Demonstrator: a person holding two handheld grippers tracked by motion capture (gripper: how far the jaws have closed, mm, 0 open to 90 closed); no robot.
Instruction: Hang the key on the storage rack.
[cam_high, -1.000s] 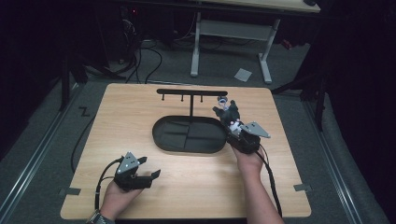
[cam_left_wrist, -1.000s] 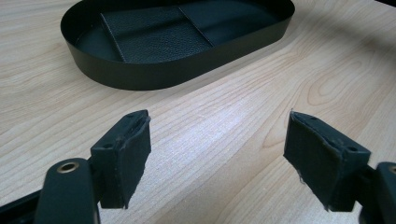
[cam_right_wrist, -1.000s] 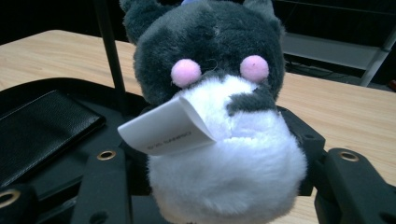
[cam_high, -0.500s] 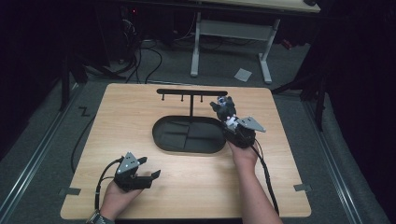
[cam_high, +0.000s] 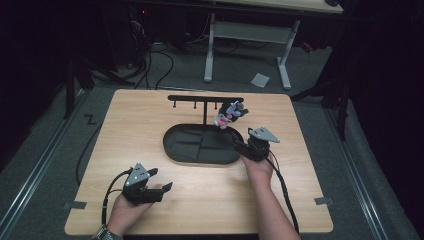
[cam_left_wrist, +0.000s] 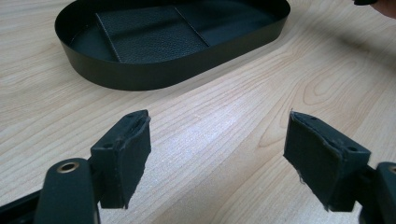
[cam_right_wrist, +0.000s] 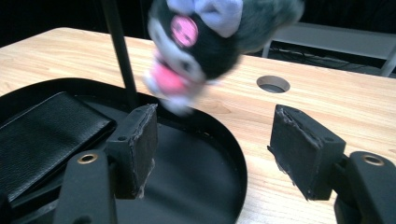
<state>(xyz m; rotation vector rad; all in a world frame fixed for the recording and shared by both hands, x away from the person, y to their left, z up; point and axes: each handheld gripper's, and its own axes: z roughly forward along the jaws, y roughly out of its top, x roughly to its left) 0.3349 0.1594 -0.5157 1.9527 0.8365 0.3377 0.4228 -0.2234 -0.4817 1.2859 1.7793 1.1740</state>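
**With the plush hung on the rack, the right gripper stands clear of it**

While the small plush toy (cam_high: 229, 114) hangs from the right end of the black T-shaped rack (cam_high: 205, 99), above the far right edge of the oval black tray (cam_high: 172, 150), the right gripper (cam_high: 239, 145) sits just below and in front of it, over the tray's right rim. In the right gripper view its two jaws are spread wide, with nothing between them; the plush (cam_right_wrist: 205, 42) appears blurred above the jaws, which suggests it may be swinging. The left gripper (cam_high: 162, 190) rests near the table's front left corner, well apart from the tray, its jaws likewise spread and empty in the left gripper view, where the tray (cam_left_wrist: 154, 74) lies ahead of it.

Judged from this arrangement, the step in hand is a release and withdrawal. It is done well by drawing the open jaws straight back and low, clear of the toy and the rack's upright post, so that nothing is brushed off its hook.

Count: one plush toy; one rack, with several small hooks under its bar (exact number too small to tell); one tray, with dark padded inserts; two grippers; one wooden table (cam_high: 150, 115).
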